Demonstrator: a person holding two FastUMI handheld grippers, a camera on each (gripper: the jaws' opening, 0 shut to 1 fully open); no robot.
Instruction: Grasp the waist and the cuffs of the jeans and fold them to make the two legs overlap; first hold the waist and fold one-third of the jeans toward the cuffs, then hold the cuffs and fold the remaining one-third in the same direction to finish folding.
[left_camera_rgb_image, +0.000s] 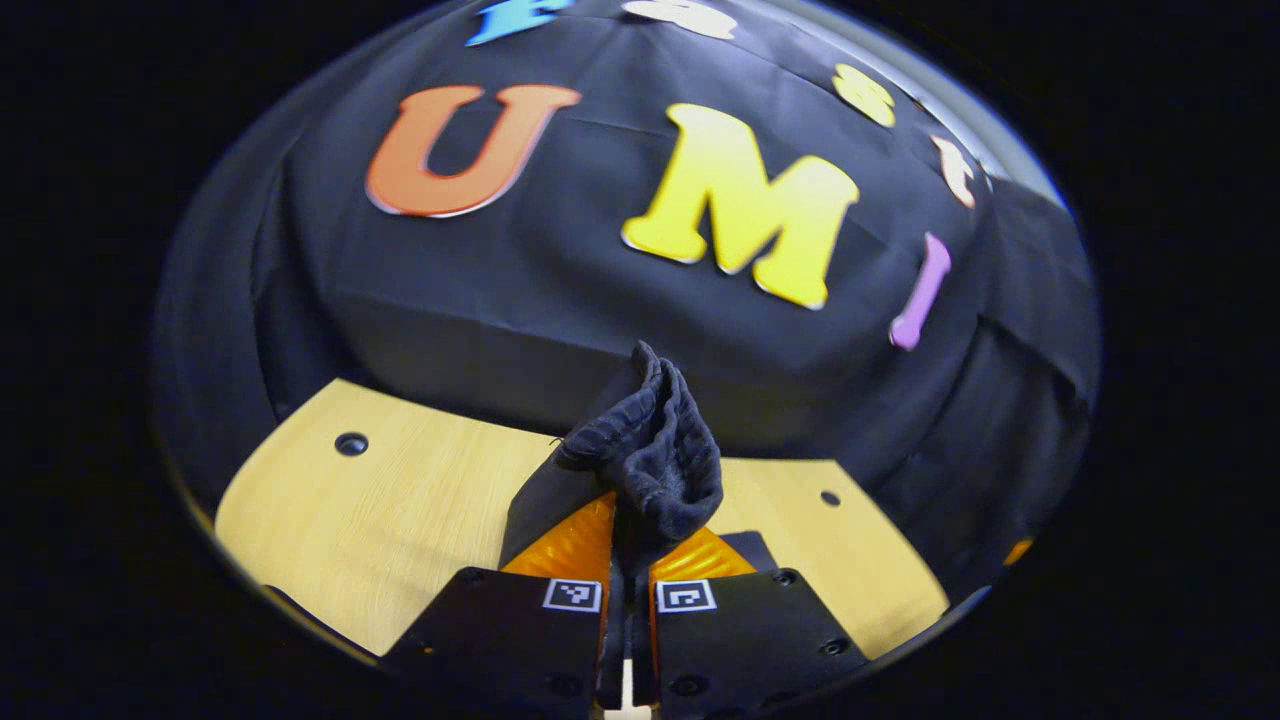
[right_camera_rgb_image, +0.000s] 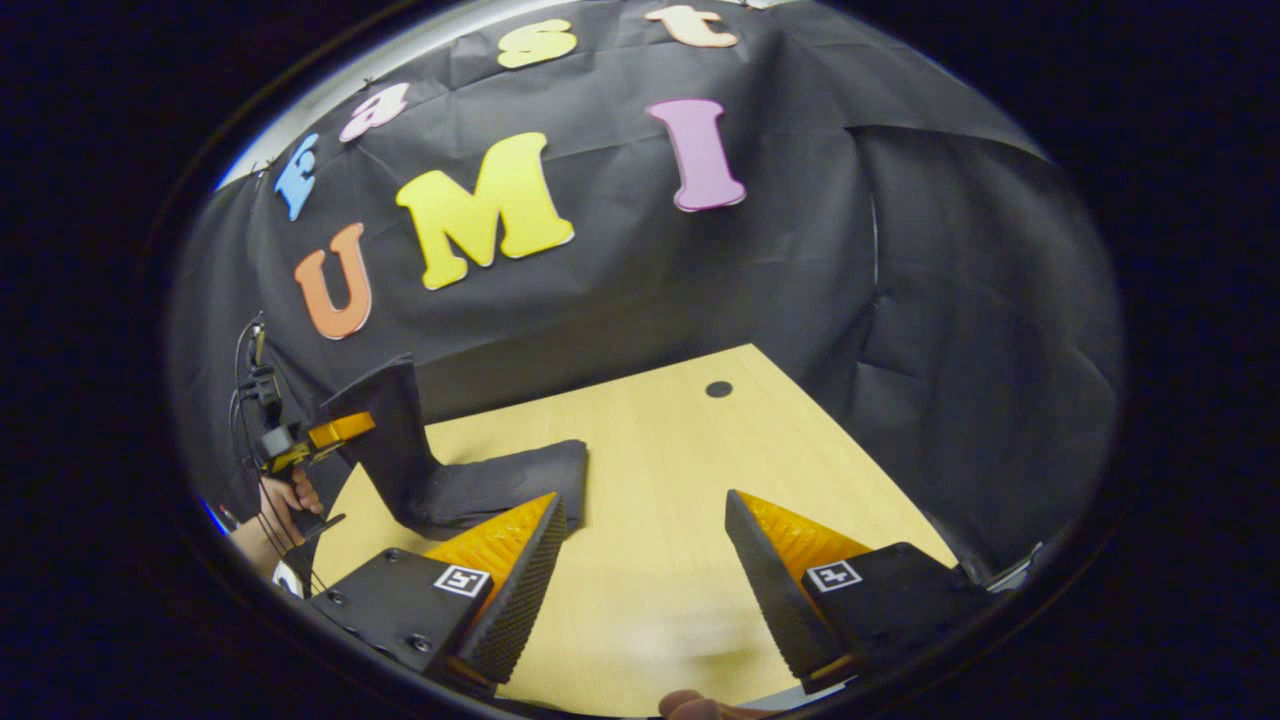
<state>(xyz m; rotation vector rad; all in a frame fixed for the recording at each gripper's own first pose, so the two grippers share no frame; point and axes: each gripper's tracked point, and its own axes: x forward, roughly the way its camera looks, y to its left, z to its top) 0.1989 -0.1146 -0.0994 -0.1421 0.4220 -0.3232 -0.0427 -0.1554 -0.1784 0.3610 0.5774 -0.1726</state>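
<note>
Right gripper view: the table (right_camera_rgb_image: 650, 560) is taken as the landmark. The jeans (right_camera_rgb_image: 440, 480) lie partly on its far left area, with one end lifted upright off the surface at the table's left edge.

Risk 1: the lifted end is judged to be held by a small bunched fold only. Slippage may be caused by the weight of the hanging denim, and the end would drop back onto the table.

Risk 2: with one end raised alone, the legs may be twisted or dragged across the table, so that they fail to overlap.

Left gripper (left_camera_rgb_image: 630, 570): in the left gripper view the fingers are pressed together on a bunched wad of the jeans (left_camera_rgb_image: 650, 450), above the table (left_camera_rgb_image: 400, 500). It is held by a hand (right_camera_rgb_image: 285, 500) at the table's left edge, raised.

Right gripper (right_camera_rgb_image: 640, 560): the fingers are spread wide and nothing is held; it is poised low over the table's near middle, pointing toward the far edge, well apart from the jeans.
</note>
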